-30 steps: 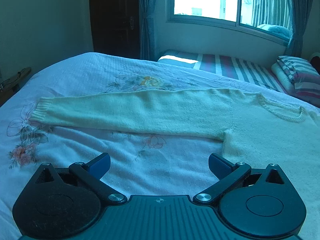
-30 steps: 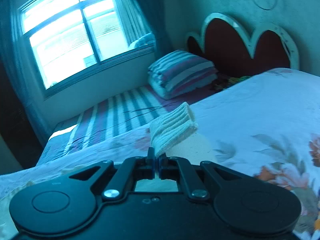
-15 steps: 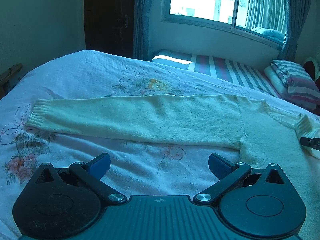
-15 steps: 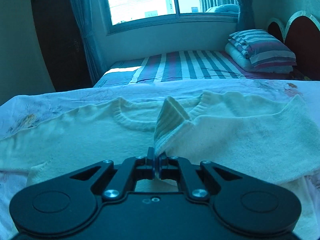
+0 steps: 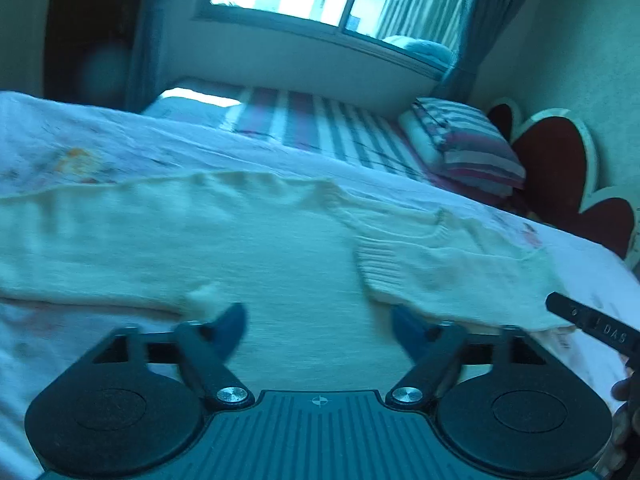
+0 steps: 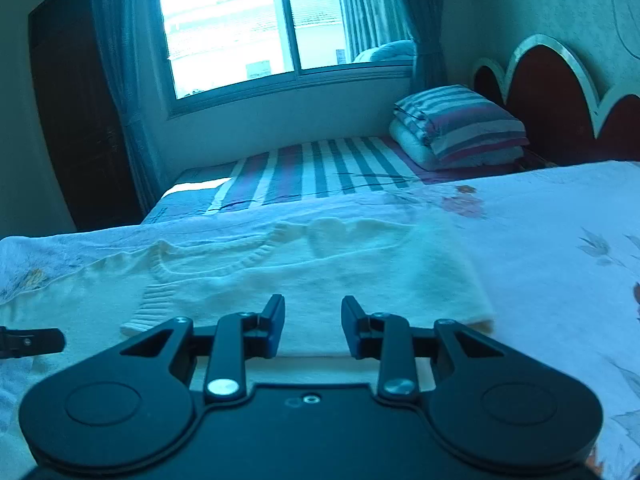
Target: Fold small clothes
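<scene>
While both tools (image 5: 318, 330) (image 6: 313, 326) hover spread over the sweater (image 6: 360, 272), striped bedding (image 6: 460, 124) lies beyond, seemingly folded.

I see a cream sweater (image 5: 256, 240) with ribbed cuff (image 5: 376, 268) on my bed's white cover (image 6: 540, 240), which bears faint orange and red flower prints. Beyond the sweater lies a sheet (image 6: 320, 172) striped in maroon, white and grey, with a pillow (image 6: 460, 124) striped alike. Behind that, the headboard (image 6: 552, 96) is dark red, edged pale. My tongs (image 6: 312, 324) are black with blue pads.
</scene>
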